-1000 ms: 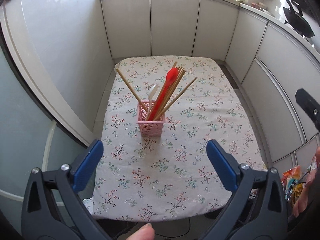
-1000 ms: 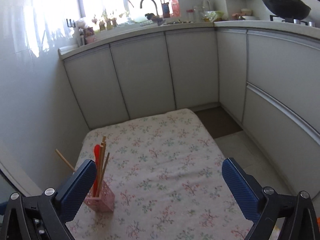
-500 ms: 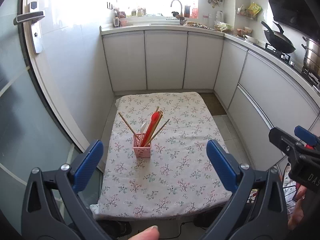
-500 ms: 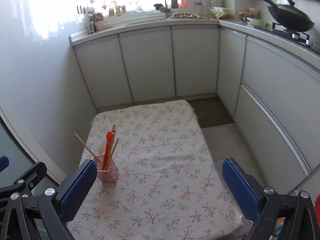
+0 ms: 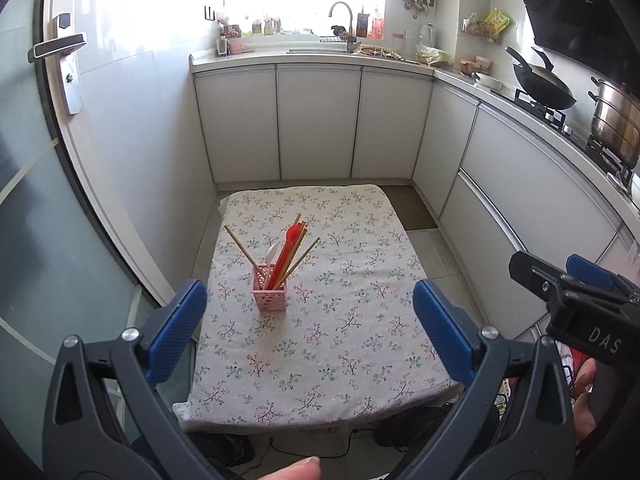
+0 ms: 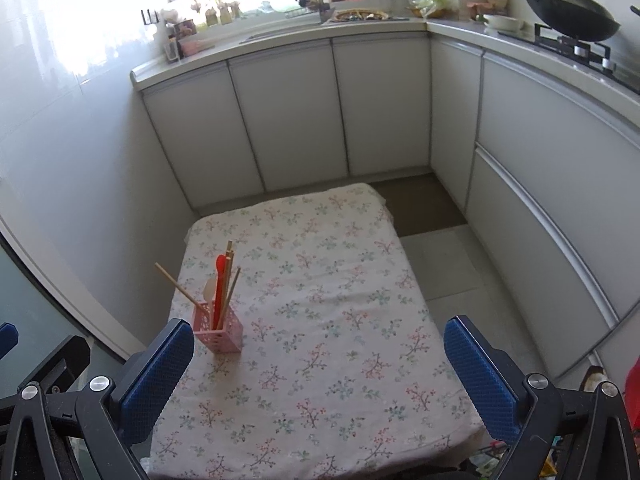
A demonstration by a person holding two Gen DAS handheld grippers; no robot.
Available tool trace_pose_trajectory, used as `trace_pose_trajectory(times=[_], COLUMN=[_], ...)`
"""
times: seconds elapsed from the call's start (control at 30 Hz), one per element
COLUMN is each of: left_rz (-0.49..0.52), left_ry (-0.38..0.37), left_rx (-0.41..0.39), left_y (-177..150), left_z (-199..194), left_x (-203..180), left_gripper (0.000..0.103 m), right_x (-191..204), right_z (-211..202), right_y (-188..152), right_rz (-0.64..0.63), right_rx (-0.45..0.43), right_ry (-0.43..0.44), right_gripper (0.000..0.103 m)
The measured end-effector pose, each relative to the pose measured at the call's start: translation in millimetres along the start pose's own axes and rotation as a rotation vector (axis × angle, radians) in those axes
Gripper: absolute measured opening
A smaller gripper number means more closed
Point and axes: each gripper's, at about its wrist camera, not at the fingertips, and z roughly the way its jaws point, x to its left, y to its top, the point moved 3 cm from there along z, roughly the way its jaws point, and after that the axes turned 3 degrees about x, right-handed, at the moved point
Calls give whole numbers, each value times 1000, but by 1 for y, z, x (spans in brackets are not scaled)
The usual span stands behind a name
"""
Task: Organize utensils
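Claws are sitting at the bottom of both wrist views, and you are holding each one spread wide with nothing between its blue pads. Your left claw (image 5: 310, 320) is framing the near half of the table (image 5: 360, 360), while your right claw (image 6: 318, 372) is doing the same from the lower edge of its own view; it is also showing at the right edge of the left wrist view. Past the pads, the floral tablecloth (image 6: 340, 320) is covering the table. Left of centre on the cloth, the pink utensil holder (image 5: 269, 293) is standing upright, well apart from both claws. Inside it, the red spoon (image 5: 285, 252), a white spoon (image 5: 271, 253) and several wooden chopsticks (image 5: 240, 245) are leaning outward. Farther up, white cabinets (image 5: 316, 124) are lining the wall, with a faucet (image 5: 341, 8) above and a black wok (image 5: 542, 86) at the upper right.
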Motion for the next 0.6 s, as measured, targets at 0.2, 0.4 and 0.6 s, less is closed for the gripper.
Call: trace_pose_trajectory(times=[0.2,0.4,0.6], left_rz=[-7,-7,-11], left_ry=[-12,-2,3], left_rx=[2,-12,-18], left_y=[-2,-1,-1], left_z=[-1,-4,-6], left_x=[-2,-1,0], left_gripper=[102,102,102], right_x=[2,4,1], right_z=[0,-4,-7], right_y=[1,2,4], right_rz=[-5,-9,-8], right_rx=[1,-16,-31], right_ry=[1,-7,-11], right_gripper=[103,103,103])
